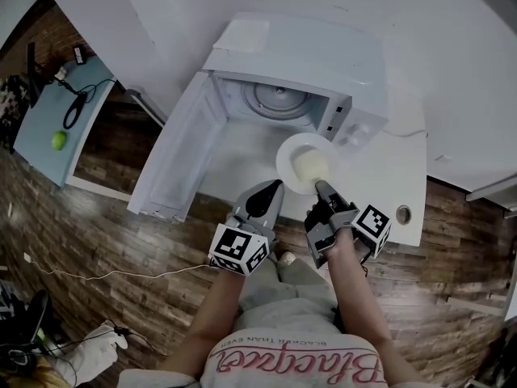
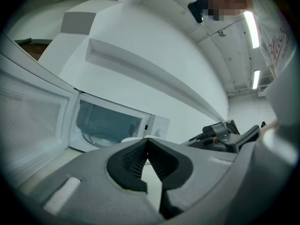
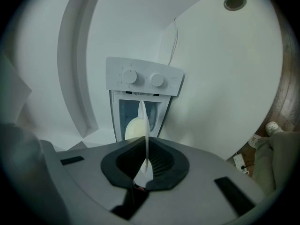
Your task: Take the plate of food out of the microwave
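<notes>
**Plate clear of the cavity; set-down not yet done.**
The right gripper [image 1: 321,186] pinches the near rim of the plate [image 1: 292,147]. The plate carries the food [image 1: 311,166] and sits outside the open microwave [image 1: 307,55], over the table [image 1: 392,180] just in front of the cavity. The left gripper [image 1: 270,191] is pressed together on nothing, just beside the plate. The turntable [image 1: 279,99] is bare. Judged remaining: placing the plate on the table.
</notes>
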